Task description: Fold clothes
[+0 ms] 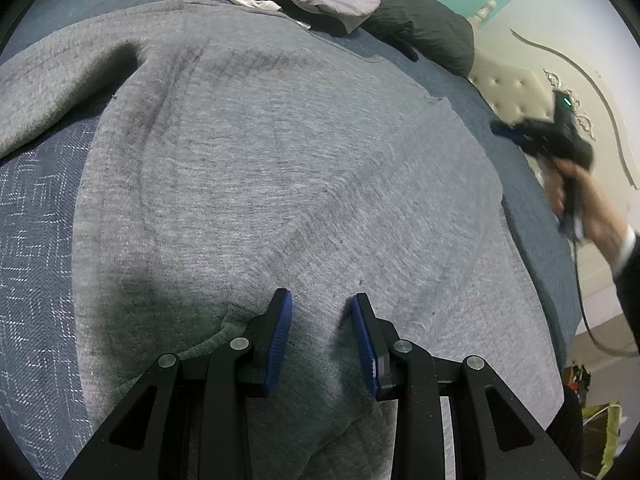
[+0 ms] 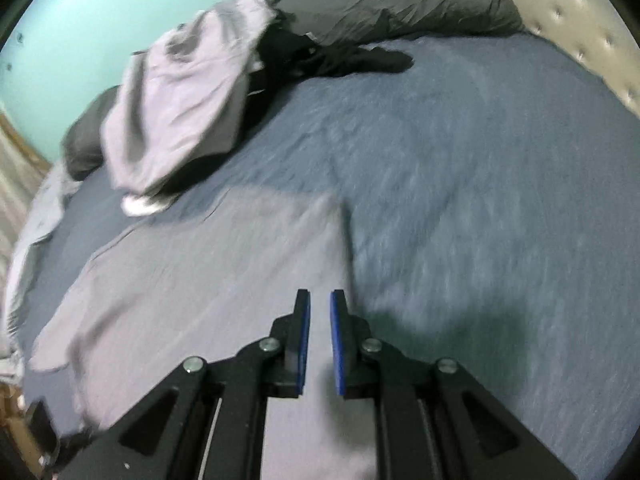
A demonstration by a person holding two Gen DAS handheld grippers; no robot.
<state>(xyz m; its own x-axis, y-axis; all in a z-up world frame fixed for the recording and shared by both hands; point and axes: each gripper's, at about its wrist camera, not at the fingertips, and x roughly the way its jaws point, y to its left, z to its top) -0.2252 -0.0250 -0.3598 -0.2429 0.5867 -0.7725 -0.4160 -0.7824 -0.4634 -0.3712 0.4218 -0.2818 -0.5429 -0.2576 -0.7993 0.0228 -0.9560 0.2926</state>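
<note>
Bed (image 1: 36, 240), grey sweater (image 1: 280, 168), clothes pile (image 2: 180, 100)

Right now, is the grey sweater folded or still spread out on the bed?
Partly folded. The grey sweater lies flat on the bed, one sleeve folded across its body, the other sleeve out to the side.

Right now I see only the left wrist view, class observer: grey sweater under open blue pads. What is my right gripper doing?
Observer: The right gripper hovers over the sweater's right edge, holding nothing.
Operator: Are its jaws open?
Observer: Slightly; a narrow gap shows between the pads, and no cloth sits in it.
Operator: What lies beyond it?
Observer: A pale lilac garment draped over black clothes, near a dark grey pillow.
Operator: And on the right?
Observer: Bare blue bedspread reaching a tufted headboard.
</note>
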